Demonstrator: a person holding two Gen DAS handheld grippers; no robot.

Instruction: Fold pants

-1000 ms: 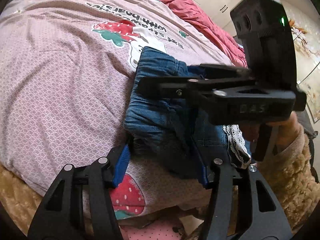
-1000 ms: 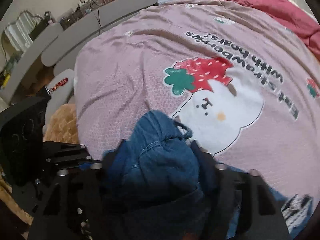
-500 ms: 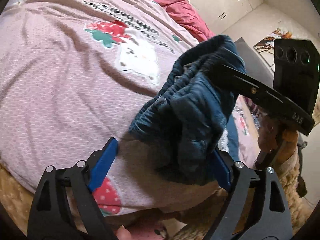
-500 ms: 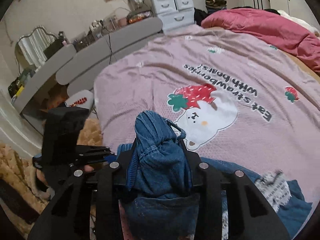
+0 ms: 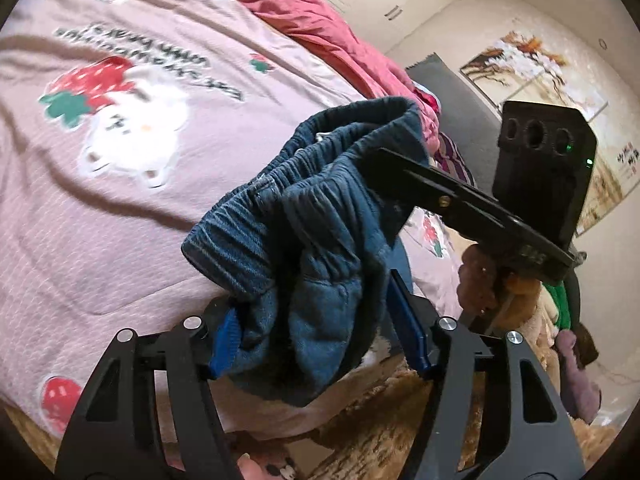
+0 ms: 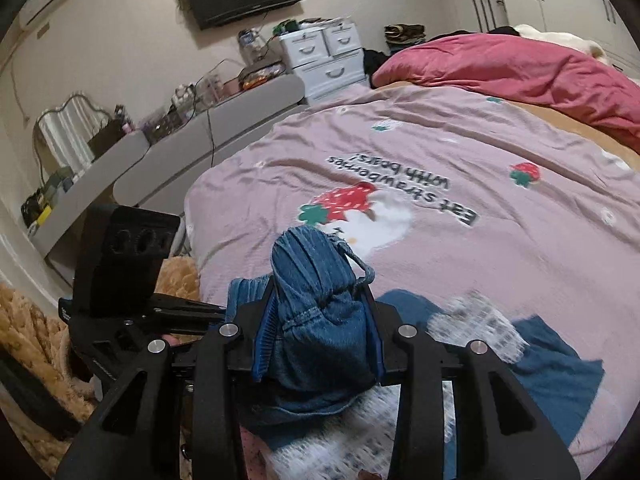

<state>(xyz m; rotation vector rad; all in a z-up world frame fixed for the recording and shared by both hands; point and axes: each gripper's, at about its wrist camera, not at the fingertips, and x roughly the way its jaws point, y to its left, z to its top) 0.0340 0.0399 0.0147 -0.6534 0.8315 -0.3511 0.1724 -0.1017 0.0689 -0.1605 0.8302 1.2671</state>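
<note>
The blue denim pants hang bunched by their elastic waistband above the pink bedspread. My left gripper is shut on one part of the waistband. My right gripper is shut on another part of the waistband; it shows in the left wrist view just to the upper right. The two grippers are close together. The rest of the pants, with a white lace patch, trails on the bed to the right.
The pink bedspread has a bear and strawberry print. A red quilt lies at the far side. A grey headboard, white drawers and a fuzzy tan blanket are at the left.
Both grippers have lifted the waistband up off the bed and pulled back from it. The left gripper has closed onto the denim. The pants now hang in the air.
</note>
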